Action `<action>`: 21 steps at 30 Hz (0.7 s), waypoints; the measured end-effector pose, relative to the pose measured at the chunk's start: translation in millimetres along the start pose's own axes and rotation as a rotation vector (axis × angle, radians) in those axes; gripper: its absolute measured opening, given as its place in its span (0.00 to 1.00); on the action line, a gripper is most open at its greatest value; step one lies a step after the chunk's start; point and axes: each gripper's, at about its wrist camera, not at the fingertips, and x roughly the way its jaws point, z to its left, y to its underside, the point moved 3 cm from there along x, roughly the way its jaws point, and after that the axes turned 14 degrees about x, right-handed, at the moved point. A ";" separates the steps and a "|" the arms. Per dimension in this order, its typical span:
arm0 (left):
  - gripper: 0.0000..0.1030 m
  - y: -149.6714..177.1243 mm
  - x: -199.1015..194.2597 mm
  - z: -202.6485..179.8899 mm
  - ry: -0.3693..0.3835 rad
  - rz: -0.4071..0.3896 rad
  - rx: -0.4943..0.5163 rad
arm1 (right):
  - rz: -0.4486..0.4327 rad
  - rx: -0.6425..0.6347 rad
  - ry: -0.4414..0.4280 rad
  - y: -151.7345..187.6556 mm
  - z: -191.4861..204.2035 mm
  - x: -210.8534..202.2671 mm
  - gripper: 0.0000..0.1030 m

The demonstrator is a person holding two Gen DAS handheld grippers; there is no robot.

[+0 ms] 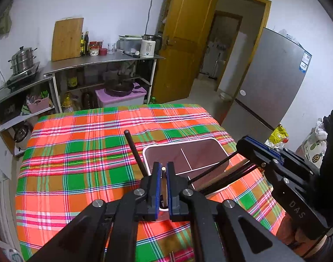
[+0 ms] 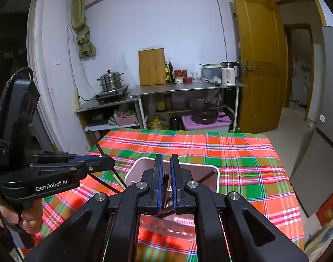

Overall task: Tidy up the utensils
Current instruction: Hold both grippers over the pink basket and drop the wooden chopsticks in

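Setting: We worked at a counter spread with a plaid cloth, a white divided holder standing near its front edge.

Left gripper: Our left gripper was pinched on a pale wooden chopstick, its end showing between the blue pads, with a black chopstick slanting up beside it, apparently clamped too. Both hung over the holder's near compartment.

Right gripper: Our right gripper was nearly pressed together on a dark chopstick, poised over the same holder.

Already in place: Several dark sticks leaned out over the holder's right rim, so we judged part of the sorting done.

Left to do: We still had to let these pieces down into their compartments. A slotted metal utensil lay on the cloth below the right gripper, not yet put away.

Unclear: We could not tell what stood in the far compartments.
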 end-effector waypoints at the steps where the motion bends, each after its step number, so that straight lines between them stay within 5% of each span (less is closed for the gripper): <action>1: 0.04 0.3 -1.0 0.9 0.000 0.000 0.000 | 0.000 0.002 0.001 0.3 -0.9 -1.2 0.07; 21: 0.09 22.9 -76.1 -26.9 -0.037 -0.105 0.055 | -0.050 0.060 0.008 14.5 -13.2 -67.5 0.11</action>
